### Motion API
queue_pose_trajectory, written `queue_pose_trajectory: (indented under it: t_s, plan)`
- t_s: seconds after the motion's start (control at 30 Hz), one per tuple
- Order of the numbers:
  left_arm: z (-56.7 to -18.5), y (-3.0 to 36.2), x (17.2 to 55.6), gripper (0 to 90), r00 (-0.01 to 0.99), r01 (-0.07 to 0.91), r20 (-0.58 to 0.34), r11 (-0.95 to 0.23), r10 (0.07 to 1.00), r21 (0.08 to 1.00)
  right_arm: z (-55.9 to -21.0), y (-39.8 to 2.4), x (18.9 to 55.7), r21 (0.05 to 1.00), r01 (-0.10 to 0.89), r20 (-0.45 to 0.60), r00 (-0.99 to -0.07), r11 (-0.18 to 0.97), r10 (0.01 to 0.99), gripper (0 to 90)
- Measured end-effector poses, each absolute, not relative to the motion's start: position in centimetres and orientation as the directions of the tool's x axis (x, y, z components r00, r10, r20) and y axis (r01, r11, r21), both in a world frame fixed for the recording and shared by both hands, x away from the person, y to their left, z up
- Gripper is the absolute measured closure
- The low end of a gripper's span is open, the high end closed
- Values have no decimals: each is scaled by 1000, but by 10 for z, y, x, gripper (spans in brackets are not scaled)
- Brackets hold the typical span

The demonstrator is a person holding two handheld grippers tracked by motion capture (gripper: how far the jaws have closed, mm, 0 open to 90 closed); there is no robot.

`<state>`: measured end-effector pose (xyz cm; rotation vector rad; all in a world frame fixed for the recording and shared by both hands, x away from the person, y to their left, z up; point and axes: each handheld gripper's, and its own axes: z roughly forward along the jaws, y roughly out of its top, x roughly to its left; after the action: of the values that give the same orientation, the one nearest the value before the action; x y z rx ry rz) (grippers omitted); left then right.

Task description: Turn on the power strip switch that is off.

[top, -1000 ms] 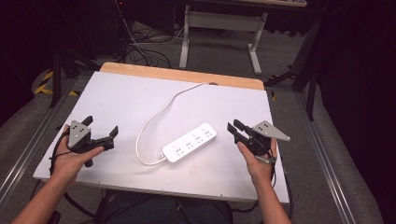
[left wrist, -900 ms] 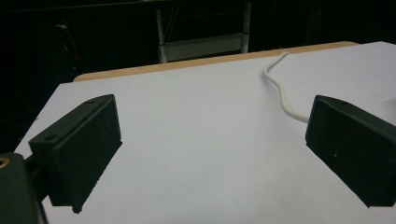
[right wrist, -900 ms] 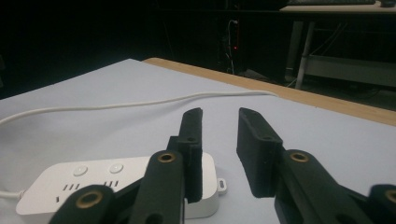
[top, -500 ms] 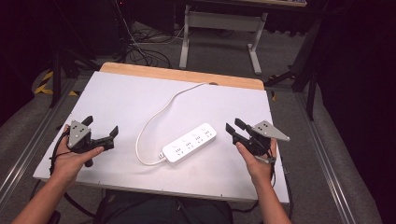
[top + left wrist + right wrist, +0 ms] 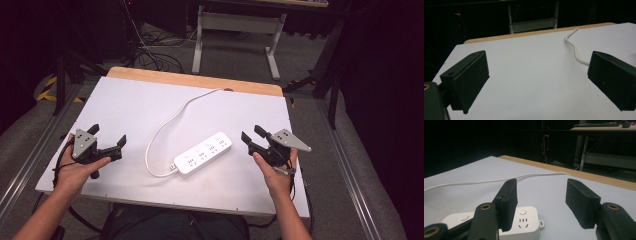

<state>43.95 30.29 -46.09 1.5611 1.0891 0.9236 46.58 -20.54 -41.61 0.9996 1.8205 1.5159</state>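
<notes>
a white worktop [image 5: 150, 100] is seen in a dark room; the power strip [image 5: 202, 153] lies centred, untouched. both jaws are held apart on the left tool [image 5: 107, 137] and right tool [image 5: 252, 136]; a square approach is advised.

A white power strip [image 5: 203, 153] lies slantwise on the white table [image 5: 125, 107], its cord [image 5: 165, 127] curling to the far edge.

A white table [image 5: 150, 100] bears a white power strip [image 5: 203, 153].

High view overhead facing forward, both claw cameras low over the table [image 5: 150, 100], sharing white cord [image 5: 574, 48].
</notes>
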Motion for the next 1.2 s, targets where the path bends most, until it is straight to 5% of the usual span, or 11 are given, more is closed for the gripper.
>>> queue_pose_trajectory:
  t_s: [0.57,0.63,0.67,1.2]
  plan:
    - [-461,303,439,41,308,203,51,-118,950,972,-416,-205,466,983,163,26,-584,86,811,273]
    - [-461,303,440,41,307,204,50,-117,950,972,-417,-205,466,983,161,22,-596,92,803,167]
    - [-461,303,440,41,307,204,50,-117,950,972,-418,-204,466,981,144,-9,-637,130,770,39]
    - [-461,303,440,41,309,203,51,-118,950,972,-420,-204,465,984,111,-33,-666,142,746,39]
